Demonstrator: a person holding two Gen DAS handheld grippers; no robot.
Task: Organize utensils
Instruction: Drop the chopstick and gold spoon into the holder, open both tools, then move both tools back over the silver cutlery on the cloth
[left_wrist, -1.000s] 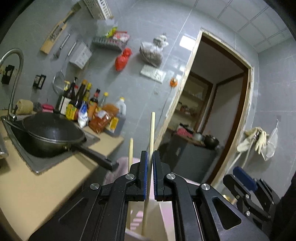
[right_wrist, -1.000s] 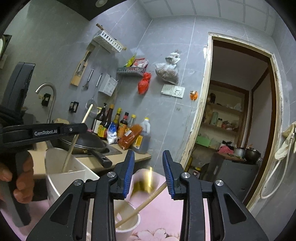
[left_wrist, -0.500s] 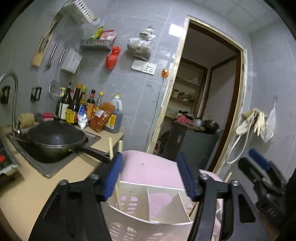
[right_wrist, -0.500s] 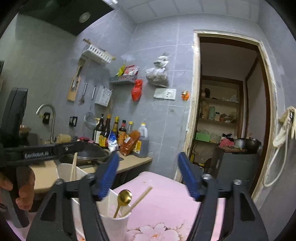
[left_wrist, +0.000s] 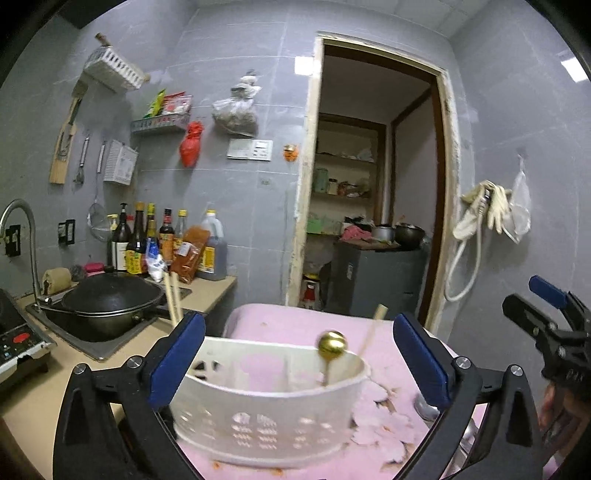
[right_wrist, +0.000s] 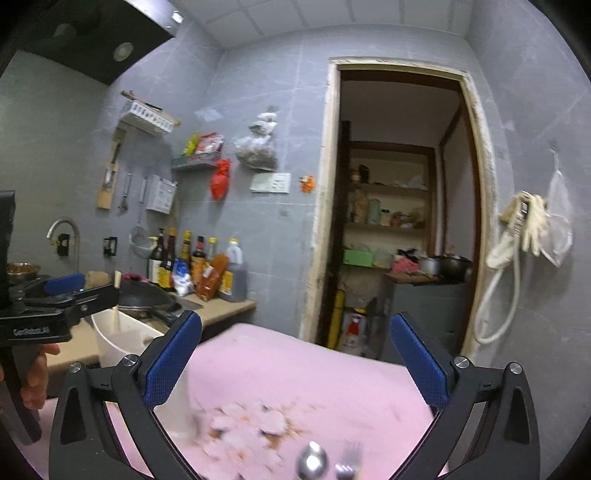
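Observation:
A white plastic utensil caddy (left_wrist: 266, 402) stands on the pink flowered table cover (left_wrist: 295, 321). It holds wooden chopsticks (left_wrist: 173, 299) at its left end, and a gold spoon (left_wrist: 331, 345) with another chopstick (left_wrist: 373, 328) at its right end. My left gripper (left_wrist: 299, 365) is open and empty, just in front of the caddy. My right gripper (right_wrist: 295, 362) is open and empty above the cover; a silver spoon (right_wrist: 312, 461) and a fork (right_wrist: 347, 463) lie below it. The caddy (right_wrist: 118, 336) shows at the left of the right wrist view.
A black wok (left_wrist: 110, 302) sits in the sink on the wooden counter (left_wrist: 44, 398) at left, with sauce bottles (left_wrist: 162, 243) behind. An induction cooker (left_wrist: 14, 343) is at the far left. A doorway (left_wrist: 373, 184) opens behind the table.
My left gripper let go of the chopstick, opened wide and backed away from the caddy. My right gripper opened wide and moved right, away from the caddy, over the spoon and fork.

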